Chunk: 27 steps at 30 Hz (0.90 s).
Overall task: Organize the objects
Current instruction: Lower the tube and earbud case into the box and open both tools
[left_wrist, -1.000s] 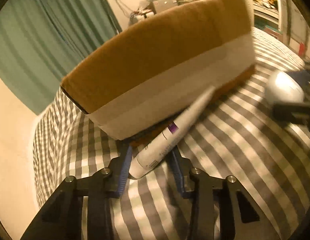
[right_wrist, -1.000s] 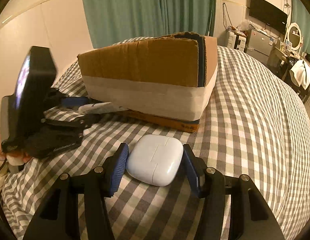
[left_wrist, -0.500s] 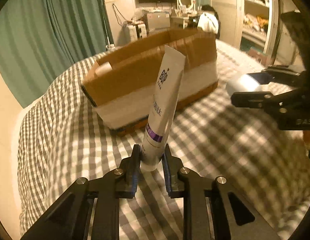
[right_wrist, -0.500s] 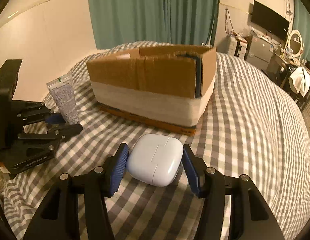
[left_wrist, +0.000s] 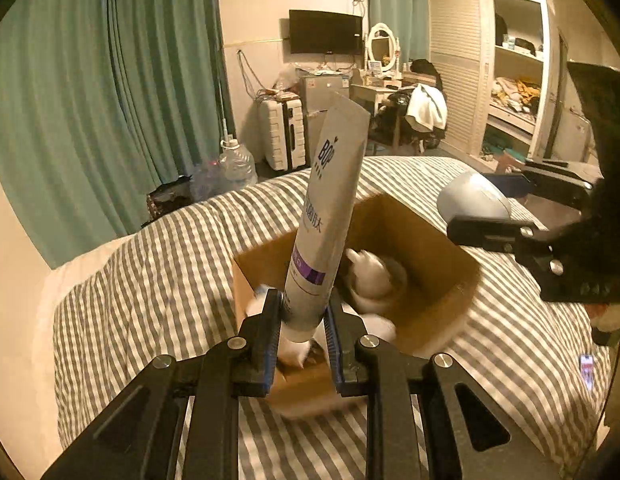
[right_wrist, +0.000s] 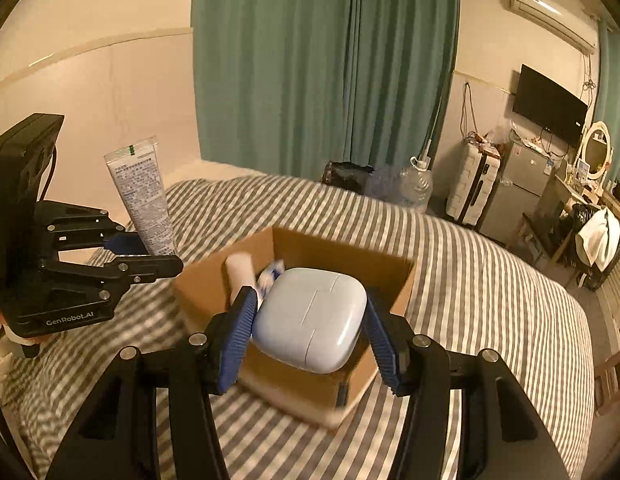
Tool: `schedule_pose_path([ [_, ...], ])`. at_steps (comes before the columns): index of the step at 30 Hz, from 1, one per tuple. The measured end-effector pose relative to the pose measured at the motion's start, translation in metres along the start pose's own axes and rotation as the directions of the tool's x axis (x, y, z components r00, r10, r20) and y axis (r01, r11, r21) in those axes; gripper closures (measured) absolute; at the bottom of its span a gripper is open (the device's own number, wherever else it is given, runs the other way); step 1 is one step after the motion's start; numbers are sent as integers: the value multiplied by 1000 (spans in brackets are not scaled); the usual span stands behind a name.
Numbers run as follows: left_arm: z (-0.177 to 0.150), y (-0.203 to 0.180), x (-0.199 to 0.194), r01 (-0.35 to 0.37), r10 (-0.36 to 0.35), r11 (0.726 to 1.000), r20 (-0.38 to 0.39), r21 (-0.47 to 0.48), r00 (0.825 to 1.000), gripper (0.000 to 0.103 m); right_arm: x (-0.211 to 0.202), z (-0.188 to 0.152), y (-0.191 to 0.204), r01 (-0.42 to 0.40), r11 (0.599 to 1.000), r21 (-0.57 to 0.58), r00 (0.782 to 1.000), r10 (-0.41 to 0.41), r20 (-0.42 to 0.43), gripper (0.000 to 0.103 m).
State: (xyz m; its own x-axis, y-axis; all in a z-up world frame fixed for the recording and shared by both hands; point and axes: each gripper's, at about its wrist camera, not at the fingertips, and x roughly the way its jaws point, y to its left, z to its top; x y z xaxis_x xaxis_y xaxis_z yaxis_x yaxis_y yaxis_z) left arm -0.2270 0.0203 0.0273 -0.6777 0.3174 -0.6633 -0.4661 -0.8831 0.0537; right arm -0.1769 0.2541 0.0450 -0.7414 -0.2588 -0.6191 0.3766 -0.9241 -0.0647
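Note:
My left gripper (left_wrist: 304, 320) is shut on a white tube (left_wrist: 328, 220) with a purple band, held upright above the near-left corner of the open cardboard box (left_wrist: 434, 304). The tube (right_wrist: 142, 196) and left gripper (right_wrist: 150, 256) also show in the right wrist view, left of the box (right_wrist: 390, 300). My right gripper (right_wrist: 310, 320) is shut on a white rounded case (right_wrist: 310, 320), held above the box's near side. The case (left_wrist: 472, 202) also shows in the left wrist view, at the box's right. White items (left_wrist: 370, 276) lie inside the box.
The box sits on a bed with a grey-and-white checked cover (left_wrist: 150, 280). Green curtains (right_wrist: 330, 72), a white suitcase (right_wrist: 474, 188), a water jug (right_wrist: 416, 184) and a dresser stand beyond the bed. A phone (left_wrist: 586, 370) lies on the bed at right.
Both grippers rose from the bed with their objects and moved over the open box. The tube went from lying low by the box to upright.

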Motion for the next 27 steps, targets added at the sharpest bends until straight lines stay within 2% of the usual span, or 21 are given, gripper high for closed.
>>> schedule_pose_path([
  [5, 25, 23, 42, -22, 22, 1000, -22, -11, 1000, 83, 37, 26, -15, -8, 1000, 4, 999, 8, -35, 49],
  [9, 35, 28, 83, -6, 6, 1000, -75, 5, 997, 83, 76, 32, -26, -2, 1000, 11, 995, 3, -97, 49],
  [15, 26, 17, 123, 16, -8, 999, -160, 49, 987, 82, 111, 16, -31, -1, 999, 33, 989, 5, -148, 49],
  [19, 13, 15, 129, 22, -13, 999, -196, 46, 981, 79, 116, 10, -30, 8, 1000, 27, 986, -4, -165, 49],
  [21, 10, 15, 123, 22, -15, 999, -199, 36, 980, 73, 112, 9, -28, 18, 1000, 23, 988, -15, -155, 46],
  [22, 10, 15, 119, 20, -14, 999, -198, 31, 980, 70, 108, 10, -28, 19, 1000, 24, 989, -15, -145, 37],
  [24, 9, 18, 105, 12, -8, 1000, -187, 19, 982, 44, 97, 13, -26, 25, 999, 31, 993, -22, -117, 29],
  [26, 11, 18, 91, 3, -1, 1000, -166, 15, 986, 33, 84, 19, -23, 30, 999, 39, 996, -26, -88, 29],
  [27, 12, 18, 81, -2, 4, 1000, -152, 14, 988, 32, 76, 23, -20, 35, 999, 42, 997, -32, -74, 28],
])
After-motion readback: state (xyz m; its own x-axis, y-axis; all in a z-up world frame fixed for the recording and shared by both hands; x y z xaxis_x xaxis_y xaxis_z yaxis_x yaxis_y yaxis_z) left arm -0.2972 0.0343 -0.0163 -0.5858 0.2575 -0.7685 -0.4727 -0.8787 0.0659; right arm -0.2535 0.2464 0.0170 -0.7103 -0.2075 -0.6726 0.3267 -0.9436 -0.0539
